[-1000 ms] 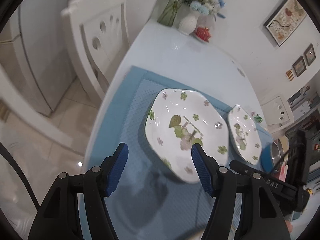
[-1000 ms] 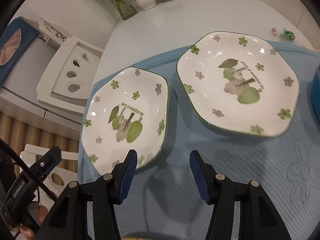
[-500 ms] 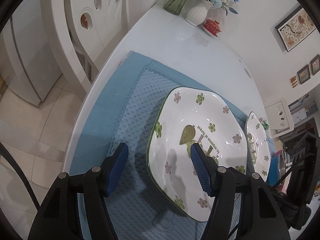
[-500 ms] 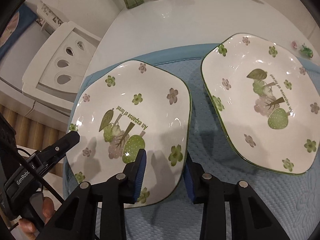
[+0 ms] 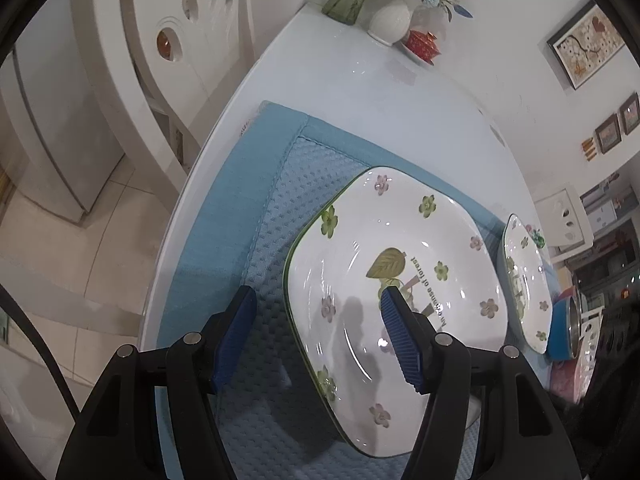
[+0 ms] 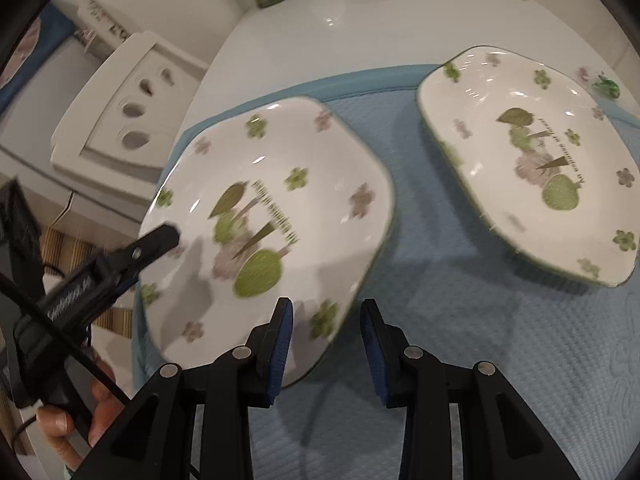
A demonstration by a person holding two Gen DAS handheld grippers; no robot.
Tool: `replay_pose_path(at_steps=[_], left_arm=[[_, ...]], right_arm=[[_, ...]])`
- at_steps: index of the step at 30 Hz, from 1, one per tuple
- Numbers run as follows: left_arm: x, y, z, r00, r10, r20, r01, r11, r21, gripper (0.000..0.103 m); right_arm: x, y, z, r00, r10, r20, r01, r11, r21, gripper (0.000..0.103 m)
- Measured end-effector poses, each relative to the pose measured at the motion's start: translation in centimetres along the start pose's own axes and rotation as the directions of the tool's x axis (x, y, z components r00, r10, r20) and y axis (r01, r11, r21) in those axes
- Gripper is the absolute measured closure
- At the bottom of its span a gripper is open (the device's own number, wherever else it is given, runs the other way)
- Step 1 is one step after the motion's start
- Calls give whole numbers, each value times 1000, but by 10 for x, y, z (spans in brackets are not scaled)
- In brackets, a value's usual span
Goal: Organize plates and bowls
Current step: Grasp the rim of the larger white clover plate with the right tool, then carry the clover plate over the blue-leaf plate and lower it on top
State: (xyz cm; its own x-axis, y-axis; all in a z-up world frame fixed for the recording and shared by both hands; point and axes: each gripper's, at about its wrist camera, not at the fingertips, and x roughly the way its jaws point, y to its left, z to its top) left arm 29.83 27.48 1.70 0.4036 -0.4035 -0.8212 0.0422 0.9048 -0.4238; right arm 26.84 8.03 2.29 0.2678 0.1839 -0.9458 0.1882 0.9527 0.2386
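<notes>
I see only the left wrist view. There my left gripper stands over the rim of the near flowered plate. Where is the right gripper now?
Observer: The right gripper is at another corner of that near plate, with the rim between its fingers.
Operator: Does it grip already?
Observer: Its jaws have just been closing. Whether the pads press the rim I cannot tell, because the plate is blurred.
Operator: Does the second plate touch the first one?
Observer: No. The second plate lies apart, with bare blue mat between them.
</notes>
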Motion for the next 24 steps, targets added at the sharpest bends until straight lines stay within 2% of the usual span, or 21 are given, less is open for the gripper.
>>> replay_pose_path(at_steps=[3, 7, 10, 11, 15, 24], left_arm=[[4, -1, 3, 1000, -2, 4, 2, 1000, 12, 41], [11, -2, 11, 1000, -5, 14, 4, 999, 33, 42], [17, -9, 14, 1000, 14, 24, -16, 997, 71, 50], [18, -11, 14, 1000, 18, 25, -20, 996, 85, 56], [19, -18, 12, 997, 56, 43, -62, 988, 141, 58], [2, -7, -1, 999, 25, 42, -30, 990, 137, 58]], right_arm=[[5, -9, 16, 1000, 10, 12, -10, 1000, 12, 69], [13, -6, 33, 999, 14, 52, -12, 999, -31, 69], [20, 2, 40, 998, -6, 68, 11, 997, -72, 69], [21, 5, 41, 997, -12, 77, 19, 996, -92, 69], [22, 13, 42, 996, -18, 86, 31, 988, -154, 69], [7, 19, 22, 997, -3, 76, 24, 961, -275, 69]])
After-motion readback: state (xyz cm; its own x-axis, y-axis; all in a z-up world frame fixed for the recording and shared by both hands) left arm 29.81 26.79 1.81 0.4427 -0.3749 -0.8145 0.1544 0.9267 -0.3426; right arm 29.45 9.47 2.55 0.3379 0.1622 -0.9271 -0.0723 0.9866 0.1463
